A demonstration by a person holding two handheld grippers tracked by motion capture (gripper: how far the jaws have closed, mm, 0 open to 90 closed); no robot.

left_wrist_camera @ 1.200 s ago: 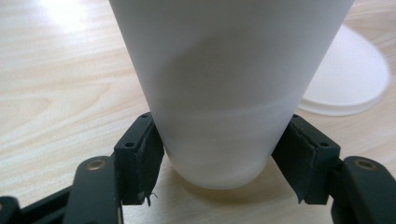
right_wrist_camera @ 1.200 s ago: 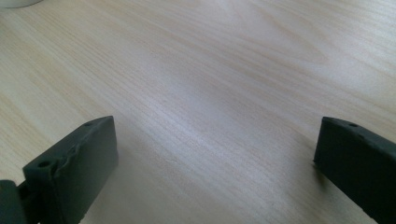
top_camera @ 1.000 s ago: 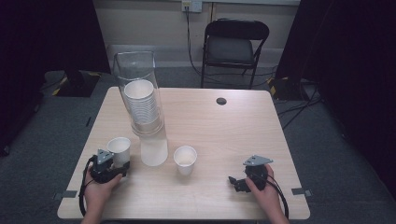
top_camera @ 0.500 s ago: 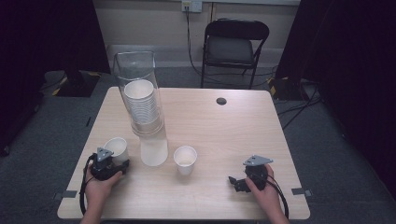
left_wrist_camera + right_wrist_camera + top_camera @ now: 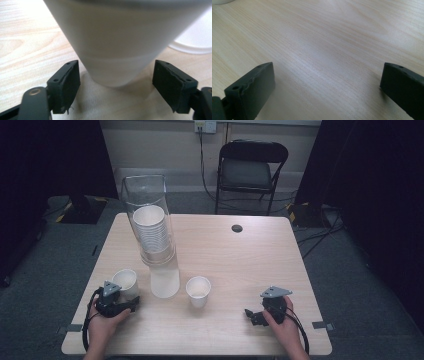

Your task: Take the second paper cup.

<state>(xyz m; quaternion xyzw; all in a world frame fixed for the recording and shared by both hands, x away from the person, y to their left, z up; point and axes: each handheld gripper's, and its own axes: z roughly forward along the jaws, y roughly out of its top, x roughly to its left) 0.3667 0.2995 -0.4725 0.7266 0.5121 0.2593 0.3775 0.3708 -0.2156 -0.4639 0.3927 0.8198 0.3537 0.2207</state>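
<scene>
**Left jaws gaping around a paper cup**

The left gripper (image 5: 131, 303) is sitting spread wide, a white cup (image 5: 120, 42) between its jaws, untouched; the right gripper (image 5: 254, 316) is resting agape on the table (image 5: 260, 265); the clear dispenser (image 5: 150, 220) is holding stacked cups (image 5: 152, 227).

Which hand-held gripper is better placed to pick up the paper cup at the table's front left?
Left hand-held gripper: its open jaws already flank that cup. The right hand-held gripper sits far across, over bare table.

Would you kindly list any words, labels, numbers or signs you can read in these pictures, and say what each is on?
None can be read. The cups, the clear cylinder, the table and the chair carry no visible print. The wall socket is too small to tell.
</scene>
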